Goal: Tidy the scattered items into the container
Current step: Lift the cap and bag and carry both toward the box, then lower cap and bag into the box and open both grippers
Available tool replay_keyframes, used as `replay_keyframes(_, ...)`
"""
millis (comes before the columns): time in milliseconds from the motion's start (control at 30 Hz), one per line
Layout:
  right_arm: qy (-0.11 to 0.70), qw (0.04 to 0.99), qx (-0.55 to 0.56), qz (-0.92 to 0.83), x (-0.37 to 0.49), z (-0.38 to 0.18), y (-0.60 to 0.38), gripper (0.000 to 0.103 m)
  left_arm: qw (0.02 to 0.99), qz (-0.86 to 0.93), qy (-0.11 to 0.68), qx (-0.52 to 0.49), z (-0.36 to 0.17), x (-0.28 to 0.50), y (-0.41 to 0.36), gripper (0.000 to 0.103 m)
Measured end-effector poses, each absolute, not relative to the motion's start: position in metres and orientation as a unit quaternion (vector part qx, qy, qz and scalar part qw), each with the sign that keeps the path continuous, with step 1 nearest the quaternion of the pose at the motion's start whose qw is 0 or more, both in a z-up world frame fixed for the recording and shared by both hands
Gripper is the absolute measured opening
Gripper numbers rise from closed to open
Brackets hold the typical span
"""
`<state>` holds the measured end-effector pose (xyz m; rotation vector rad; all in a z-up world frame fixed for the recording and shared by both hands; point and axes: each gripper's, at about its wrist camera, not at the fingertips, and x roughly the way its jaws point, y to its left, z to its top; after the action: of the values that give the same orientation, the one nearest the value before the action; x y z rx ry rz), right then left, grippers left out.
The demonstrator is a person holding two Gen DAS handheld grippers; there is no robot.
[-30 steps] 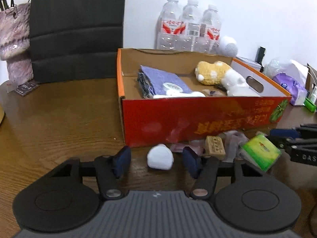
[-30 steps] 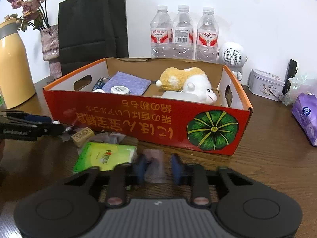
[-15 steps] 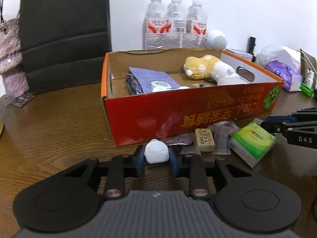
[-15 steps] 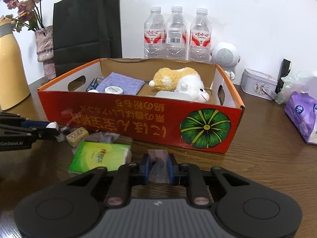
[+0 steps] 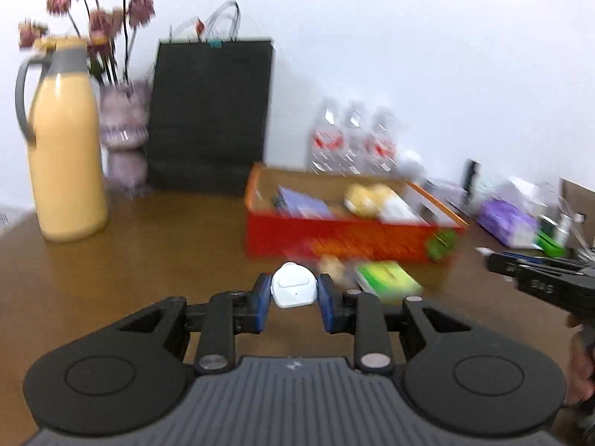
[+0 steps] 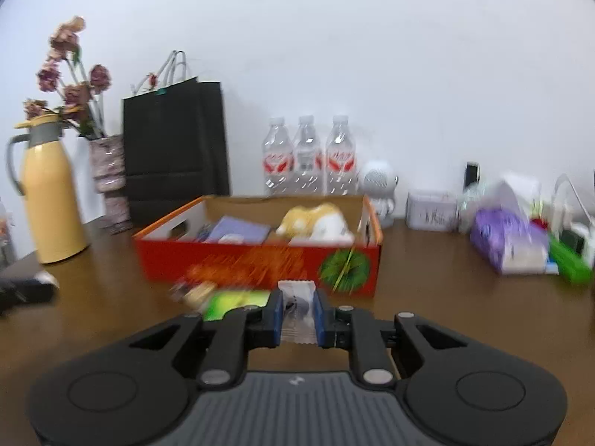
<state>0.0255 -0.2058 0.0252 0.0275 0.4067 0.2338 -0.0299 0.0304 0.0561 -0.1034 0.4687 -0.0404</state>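
Note:
My left gripper (image 5: 293,293) is shut on a small white rounded case (image 5: 293,290), held above the wooden table in front of the red cardboard box (image 5: 346,236). In the right wrist view my right gripper (image 6: 296,314) is shut on a clear plastic sachet (image 6: 296,297) that sticks up between the blue pads. The red box (image 6: 256,264) holds a purple cloth (image 6: 241,229), a yellow and white plush toy (image 6: 316,223) and other small items. A green packet (image 6: 238,301) and a tan block (image 6: 199,291) lie on the table before the box. The right gripper shows at the right edge of the left wrist view (image 5: 535,282).
A yellow jug (image 6: 48,200), a vase of dried flowers (image 6: 108,182) and a black paper bag (image 6: 174,148) stand at the back left. Three water bottles (image 6: 308,160), a white speaker (image 6: 379,186), a tin (image 6: 431,210) and a purple pack (image 6: 505,238) crowd the back right.
The left gripper closed on the white case and lifted it. Both grippers pulled back and up from the box, each carrying its item; the views are now blurred by motion.

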Motion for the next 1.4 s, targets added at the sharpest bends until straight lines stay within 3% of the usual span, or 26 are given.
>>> replay_keyframes(333,0.244,0.964,0.001,0.102,-0.076,-0.005,-0.202,0.016,0.964,-0.054,0.261,-0.002,0.016,-0.097,-0.04,0.027)
replay_keyframes(900,0.244,0.965,0.013,0.096,-0.077,-0.006,-0.207,0.016,0.965,-0.063,0.256,-0.003,0.022,-0.096,-0.045,0.027)
replay_keyframes(1200,0.193,0.975,0.017,0.106,0.02,0.058,-0.22,0.016,0.98,-0.091,0.176,0.024,0.098,0.021,-0.002,0.027)
replay_keyframes(1400,0.199,0.974,-0.03,0.105,0.149,0.103,-0.211,0.016,0.965,-0.098,0.242,0.03,0.125,0.172,0.012,0.027)
